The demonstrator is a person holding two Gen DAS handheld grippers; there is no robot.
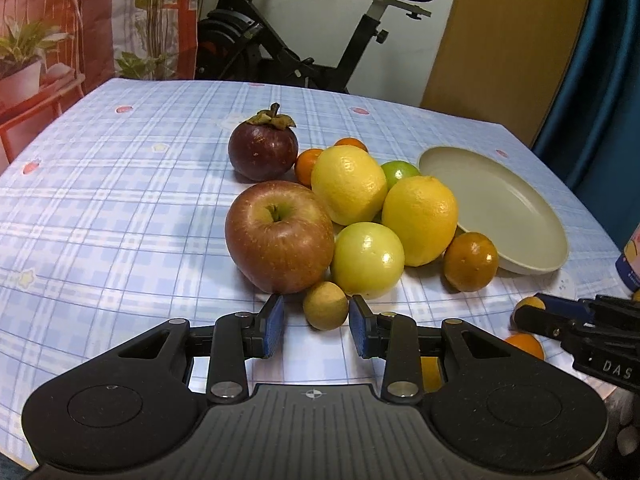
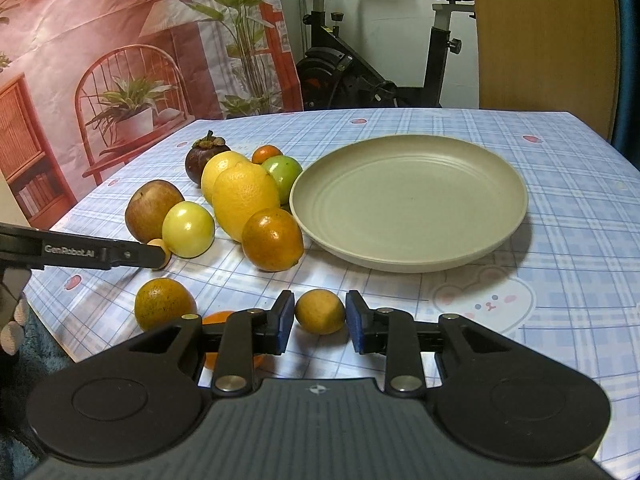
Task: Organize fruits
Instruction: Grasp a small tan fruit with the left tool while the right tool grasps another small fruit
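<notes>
- Fruit lies loose on the checked surface (image 2: 560,208): apple (image 1: 279,236), mangosteen (image 1: 263,151), two lemons (image 1: 349,185) touching each other, a pale green round fruit (image 1: 367,259), a lime (image 2: 283,173) and several small oranges, all bunched just beside the plate (image 2: 408,204), which holds nothing yet.
- My left gripper (image 1: 316,326) sits low in front of the pile with a small tan fruit (image 1: 325,305) between its blue pads. The right pad looks to be at its skin; a sliver of gap shows on the left, so I judge the jaws narrowed around it and not yet clamping.
- My right gripper (image 2: 320,322) brackets a small yellow fruit (image 2: 320,311) on the near part of the surface, in front of the plate. Here too the jaws are nearly closed, pads right at the skin on both sides, but I see no firm squeeze.
- Step in hand, as I judge it: the first pick, both hands at once, nothing sorted so far.
- Next move calls for closing gently on each little fruit, enough to hold without bruising, then lifting straight up clear of its neighbours.
- Left side needs care: the tan fruit sits close to the apple and the pale green fruit, so a sideways nudge could set the pile rolling.
- Right side has the shorter path; the plate is just ahead.
</notes>
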